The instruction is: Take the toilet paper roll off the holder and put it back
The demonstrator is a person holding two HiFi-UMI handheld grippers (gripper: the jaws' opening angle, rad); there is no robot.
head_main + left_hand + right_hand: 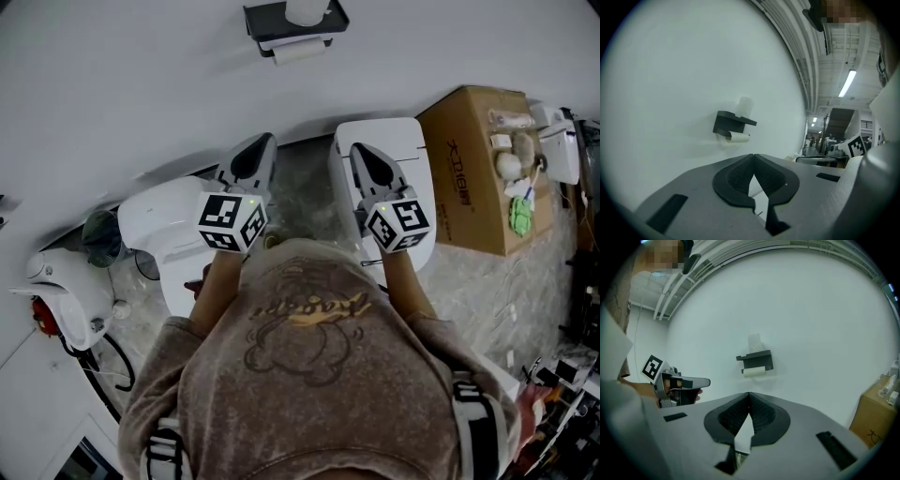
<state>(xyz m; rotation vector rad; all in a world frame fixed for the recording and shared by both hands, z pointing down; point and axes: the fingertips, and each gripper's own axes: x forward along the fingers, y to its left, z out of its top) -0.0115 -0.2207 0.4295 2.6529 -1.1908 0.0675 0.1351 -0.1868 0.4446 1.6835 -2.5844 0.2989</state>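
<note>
The left tool and right tool are both closed on nothing, held side by side and aimed at the wall, probably lining up an approach. The roll hangs under its holder, well ahead and untouched.

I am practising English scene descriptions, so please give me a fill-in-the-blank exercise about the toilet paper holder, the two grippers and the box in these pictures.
1. The white toilet paper roll hangs under the dark shelf-shaped holder, which is fixed to the white ____.
2. The left gripper and the right gripper are both ____, with nothing between their jaws.
3. In the head view, the brown cardboard box stands to the ____ of the right gripper.

Missing words: wall; shut; right
</note>
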